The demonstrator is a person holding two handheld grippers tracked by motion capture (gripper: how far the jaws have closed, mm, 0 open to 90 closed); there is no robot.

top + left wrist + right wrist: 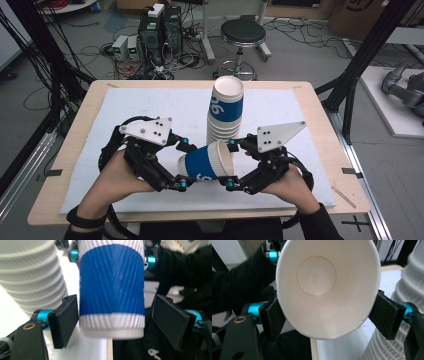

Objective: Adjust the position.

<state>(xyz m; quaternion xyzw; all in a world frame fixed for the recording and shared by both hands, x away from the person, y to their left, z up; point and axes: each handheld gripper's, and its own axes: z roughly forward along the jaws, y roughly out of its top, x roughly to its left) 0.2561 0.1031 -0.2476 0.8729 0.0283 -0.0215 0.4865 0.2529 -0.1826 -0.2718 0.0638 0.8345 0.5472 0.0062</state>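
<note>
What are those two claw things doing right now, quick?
Left gripper: open around the base of the blue-and-white cup, one jaw clear of it.
Right gripper: shut on the cup's rim, squeezing it oval.

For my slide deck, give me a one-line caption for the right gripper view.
Right hand-held gripper squeezing the rim of an empty paper cup, beside the stack of cups.

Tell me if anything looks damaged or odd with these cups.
The cup held sideways has its rim squeezed into an oval between the right gripper's jaws. The stack of cups stands upright on the table, looking normal.
</note>
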